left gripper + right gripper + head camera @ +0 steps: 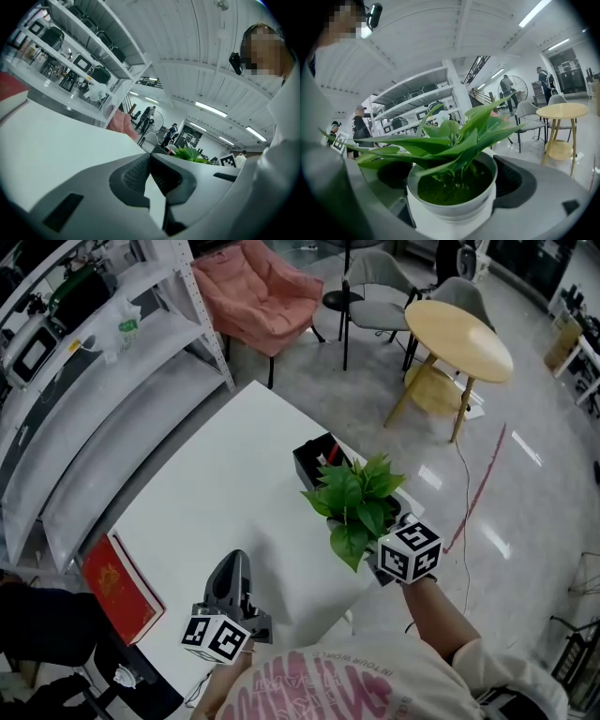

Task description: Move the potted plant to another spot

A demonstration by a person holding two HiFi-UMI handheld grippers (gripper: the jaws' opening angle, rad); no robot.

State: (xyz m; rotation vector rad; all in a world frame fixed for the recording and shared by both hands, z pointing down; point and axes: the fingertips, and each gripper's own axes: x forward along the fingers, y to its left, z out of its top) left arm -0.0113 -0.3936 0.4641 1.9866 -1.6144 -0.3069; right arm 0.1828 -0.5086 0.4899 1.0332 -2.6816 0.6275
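The right claw (452,179) clamps the potted plant (356,502) just beside a black box (314,457) at the table (225,493) edge, while the left claw (151,161) is closed near a red book (120,589).

We see the potted plant (357,503) by the table's (216,512) right edge, a box (317,454) just behind it, a book (120,589) near left.

In the right gripper view, the lower edge cut off the bottom of the potted plant (454,145), and its pot covered the inner sides of the right gripper (451,187) jaws. In the head view, the leaves hid the pot, those jaws and part of a black box (314,457). In the left gripper view, the left gripper (150,161) hid the plant except for leaf tips. The far people (148,118) were too small to tell.
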